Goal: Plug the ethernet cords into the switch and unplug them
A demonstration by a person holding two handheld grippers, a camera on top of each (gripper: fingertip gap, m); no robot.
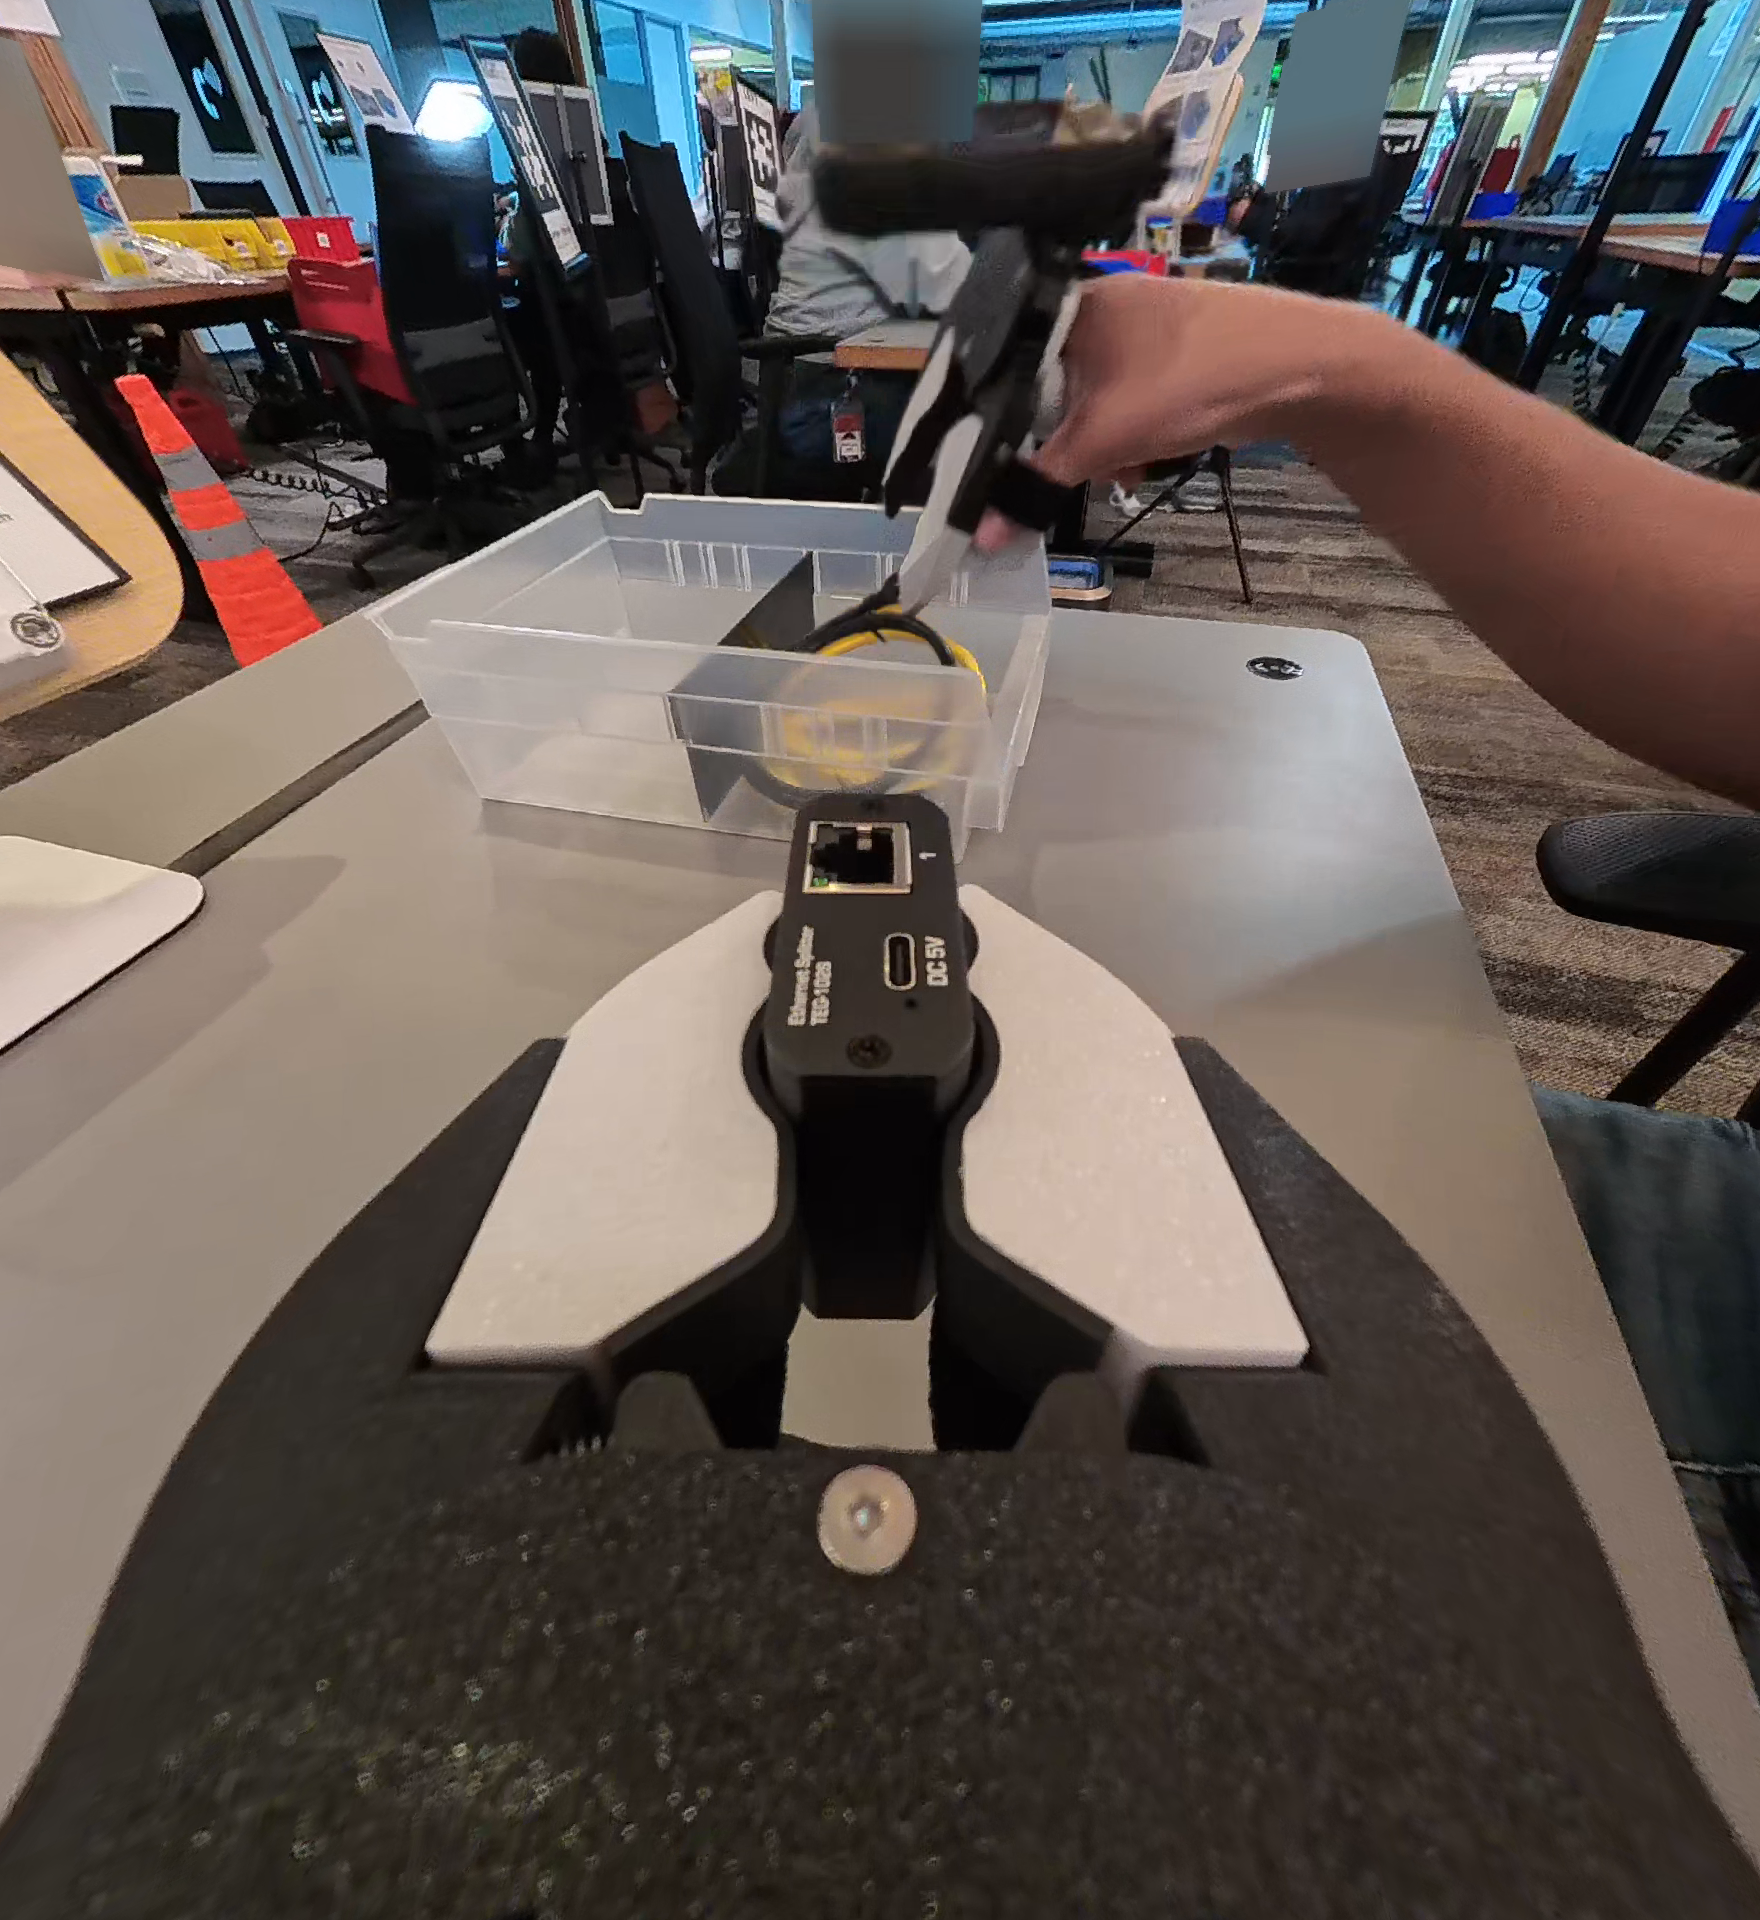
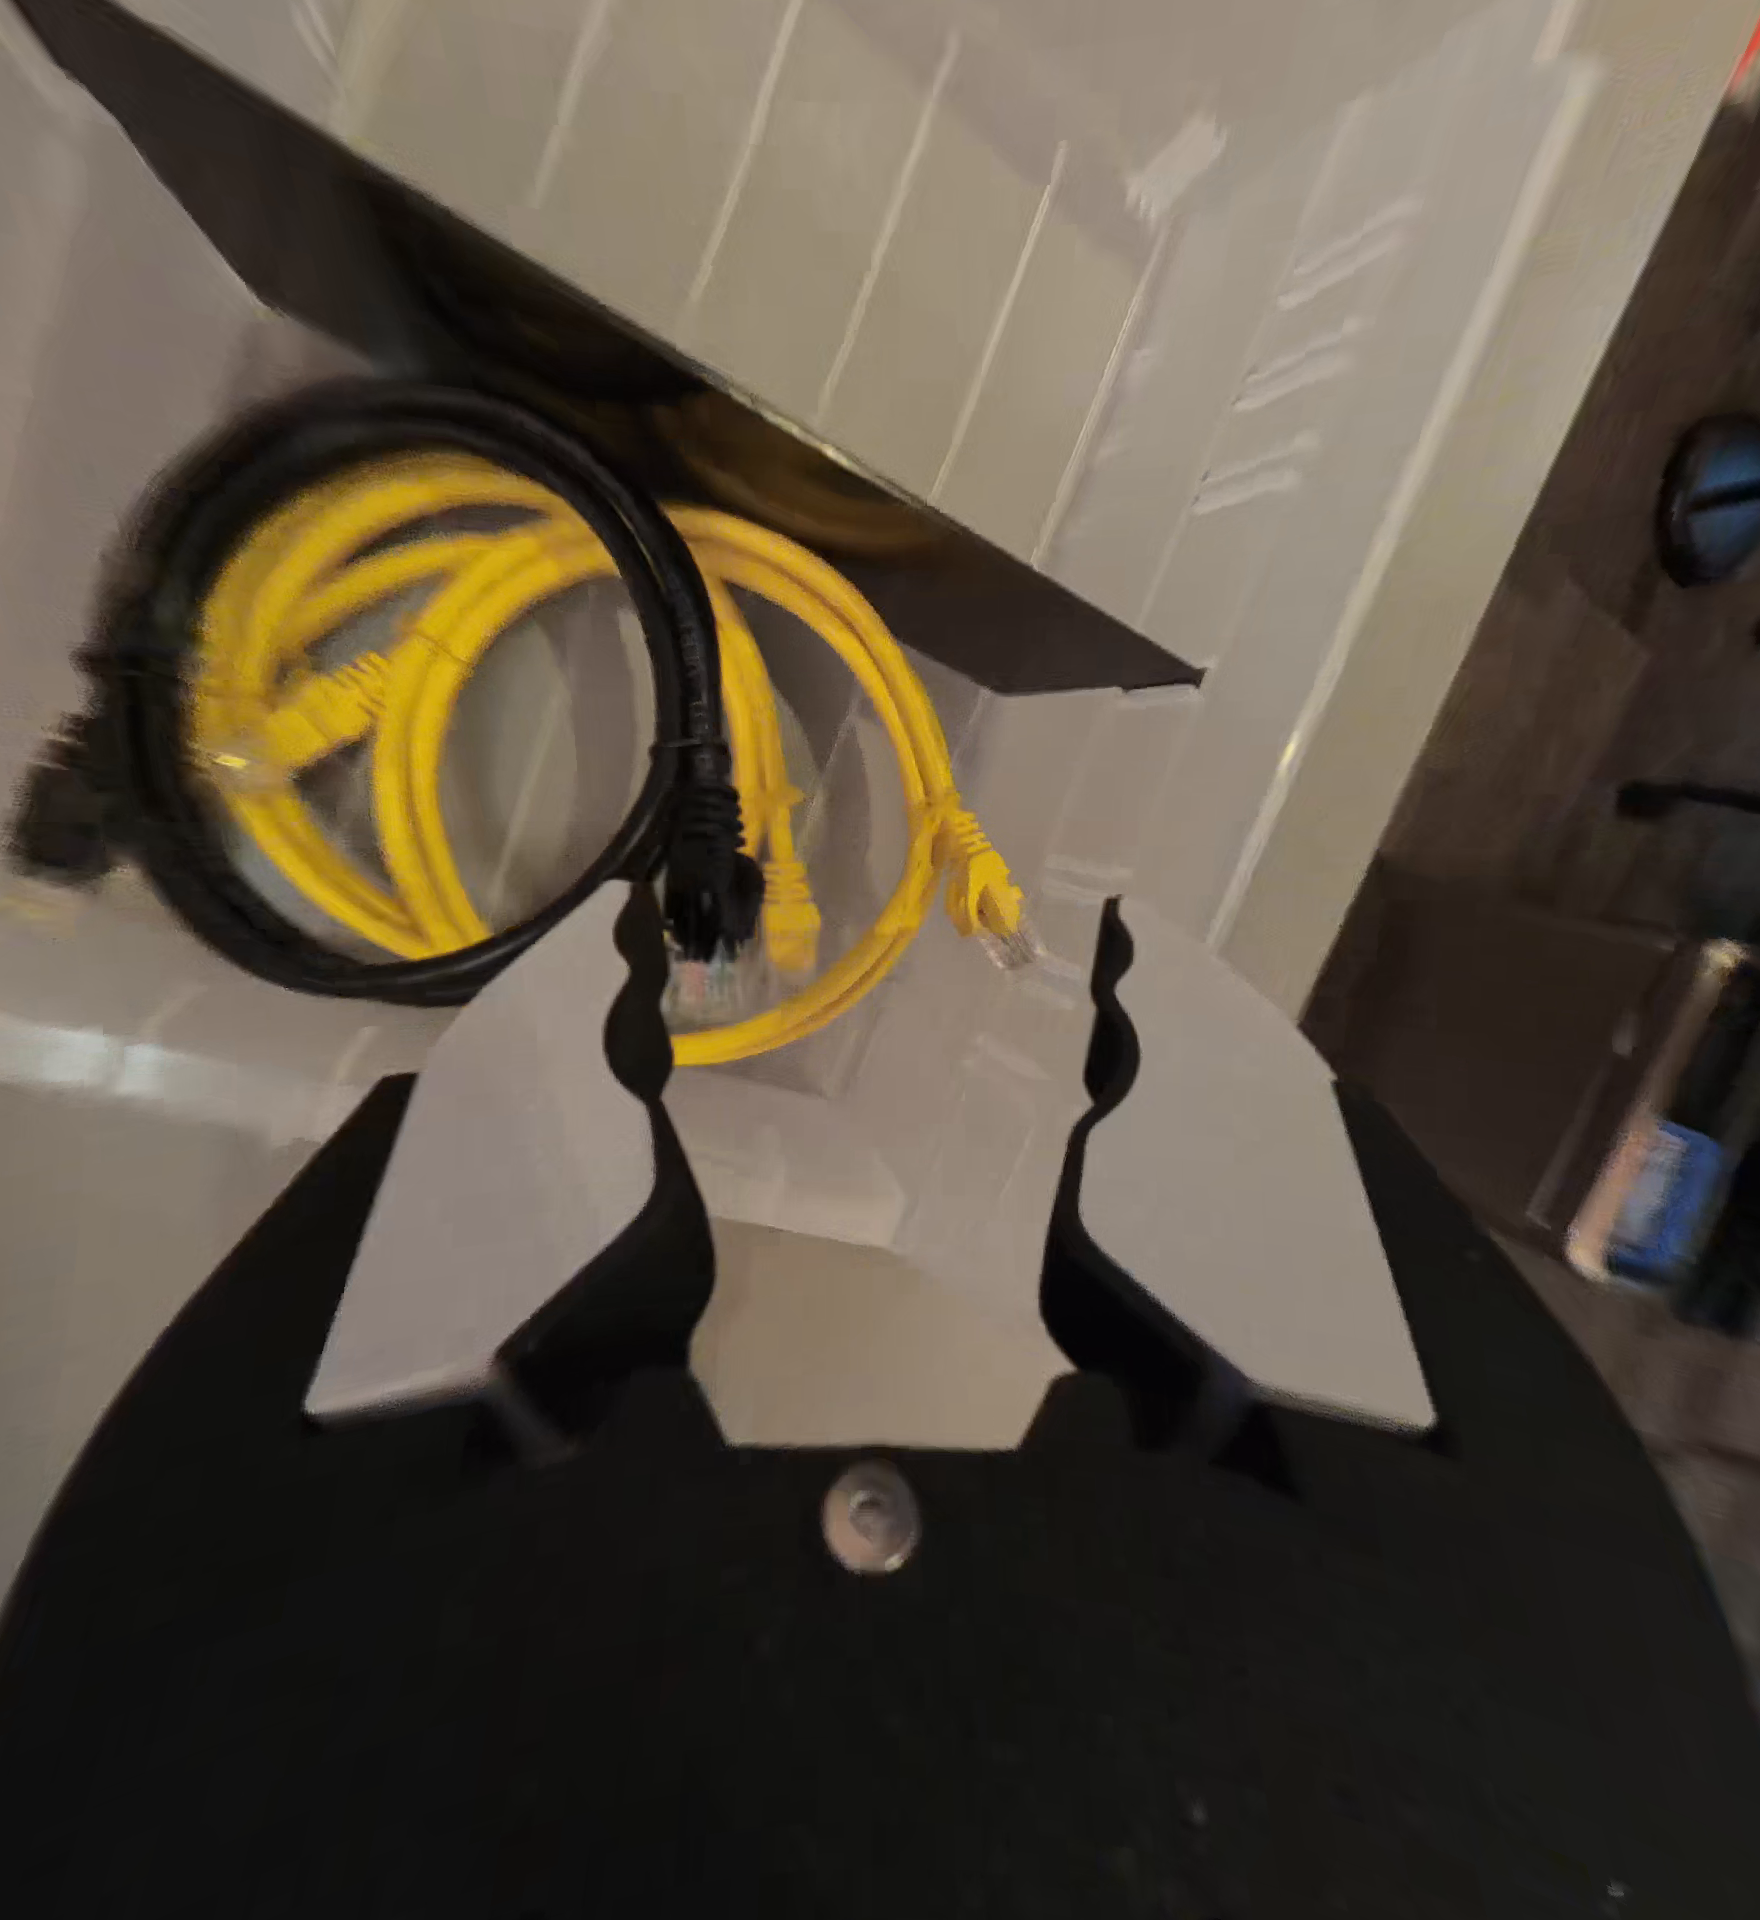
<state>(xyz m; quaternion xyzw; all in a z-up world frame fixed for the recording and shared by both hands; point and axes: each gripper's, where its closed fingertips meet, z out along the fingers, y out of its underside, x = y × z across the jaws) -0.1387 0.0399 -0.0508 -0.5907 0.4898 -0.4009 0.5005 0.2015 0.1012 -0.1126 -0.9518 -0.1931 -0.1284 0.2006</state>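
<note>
From the right wrist I get heavy blur; the left side of the black cord (image 2: 419, 675) smears out and its far plug is a dark smudge I cannot read; the yellow cords (image 2: 502, 665) coil inside and beside it, tangled so that I cannot count them with certainty. A black divider (image 2: 647, 416) crosses the clear bin (image 2: 1063, 312) and hides the upper arc of the coils. My right tool (image 2: 871, 935) hangs over the bin with its fingers spread wide, gripping nothing; the black plug and one yellow plug lie just by its left fingertip, another yellow plug nearer the right one; whether any of them touches a pad I cannot tell. From the left wrist, my left tool (image 1: 868, 997) pinches the black switch (image 1: 868, 935), both white pads pressed on its sides, one open port facing up; its lower body is hidden between the fingers. The bin stands towards the far edge of the grey counter (image 1: 1219, 883), its frosted wall clouding the cords; beyond, a hand (image 1: 1167, 384) carries the right tool, blurred; an orange cone (image 1: 211, 520) stands on the floor off the far left corner.
</note>
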